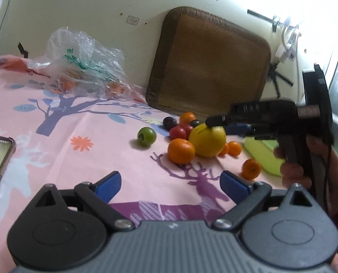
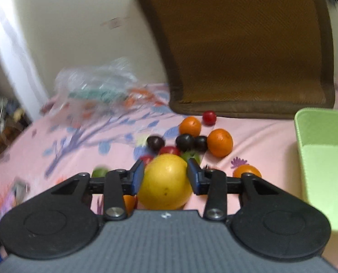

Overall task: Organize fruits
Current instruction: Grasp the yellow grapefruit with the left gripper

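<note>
Right gripper [image 2: 166, 177] closed around big yellow fruit [image 2: 165, 182], blue pads touching both its sides, among oranges [image 2: 220, 142] and dark plums [image 2: 184, 142] on pink cloth [image 1: 100, 154]. Left gripper [image 1: 170, 183] wide open, empty, above cloth. Green tray [image 2: 326, 159] just to the right.

Both grippers: black linkage arms w/ silver screws, blue pads [image 1: 108, 185], ribbed grey body.

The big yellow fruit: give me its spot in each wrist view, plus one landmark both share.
Left wrist: the yellow fruit sits right of centre, in the fruit cluster, with the right gripper around it.
Right wrist: lower centre, between the gripper's blue pads.
Shared landmark: the brown cushion against the wall.
</note>
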`<state>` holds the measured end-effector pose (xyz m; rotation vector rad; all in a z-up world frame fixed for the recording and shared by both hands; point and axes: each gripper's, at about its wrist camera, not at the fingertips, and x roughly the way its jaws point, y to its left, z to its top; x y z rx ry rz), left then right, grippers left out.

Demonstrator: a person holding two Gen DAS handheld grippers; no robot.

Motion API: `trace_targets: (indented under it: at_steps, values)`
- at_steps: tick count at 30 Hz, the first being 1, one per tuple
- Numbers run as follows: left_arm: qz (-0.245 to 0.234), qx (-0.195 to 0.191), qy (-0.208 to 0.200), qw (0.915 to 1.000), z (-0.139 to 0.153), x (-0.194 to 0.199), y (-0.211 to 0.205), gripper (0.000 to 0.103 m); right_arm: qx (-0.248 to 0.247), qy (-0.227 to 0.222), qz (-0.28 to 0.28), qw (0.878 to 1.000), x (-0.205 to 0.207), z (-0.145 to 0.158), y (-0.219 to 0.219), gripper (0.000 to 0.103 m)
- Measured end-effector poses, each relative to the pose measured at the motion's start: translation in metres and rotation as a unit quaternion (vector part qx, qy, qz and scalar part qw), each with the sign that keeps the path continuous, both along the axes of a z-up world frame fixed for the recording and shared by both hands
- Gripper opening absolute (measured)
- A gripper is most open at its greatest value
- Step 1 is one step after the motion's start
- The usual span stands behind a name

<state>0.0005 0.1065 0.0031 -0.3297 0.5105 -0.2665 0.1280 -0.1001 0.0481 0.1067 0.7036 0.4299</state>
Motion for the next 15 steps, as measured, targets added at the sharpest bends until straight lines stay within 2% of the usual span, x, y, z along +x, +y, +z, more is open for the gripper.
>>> trace_targets:
  at_steps: [2,4,6,8,10,14,15]
  values:
    - [-0.018,-0.031,-0.004,0.9993,0.001,0.0,0.007,0.096,-0.025,-0.027,0.037,0.999,-0.033,0.004,-0.004,0.025]
    - [-0.045,-0.064,-0.002,0.997,0.001,0.002,0.012,0.096,-0.054,-0.046,0.073,0.995,-0.065,0.001,-0.001,0.018]
    - [-0.07,-0.1,0.004,0.9924,0.002,0.009,0.015,0.096,-0.062,-0.048,0.11,0.991,-0.093,-0.003,0.003,0.019]
    - [-0.078,-0.117,0.009,0.99,0.004,0.017,0.013,0.096,-0.068,-0.059,0.13,0.987,-0.113,-0.006,0.008,0.02]
    - [-0.08,-0.111,0.01,0.9906,0.008,0.023,0.008,0.096,-0.071,-0.077,0.125,0.987,-0.121,-0.005,0.008,0.023]
    - [-0.093,-0.087,0.02,0.9917,0.01,0.036,-0.01,0.096,-0.061,-0.077,0.106,0.99,-0.115,-0.007,0.006,0.03]
    - [-0.097,-0.079,0.026,0.9918,0.009,0.039,-0.016,0.091,-0.063,-0.077,0.102,0.99,-0.114,-0.008,0.005,0.034]
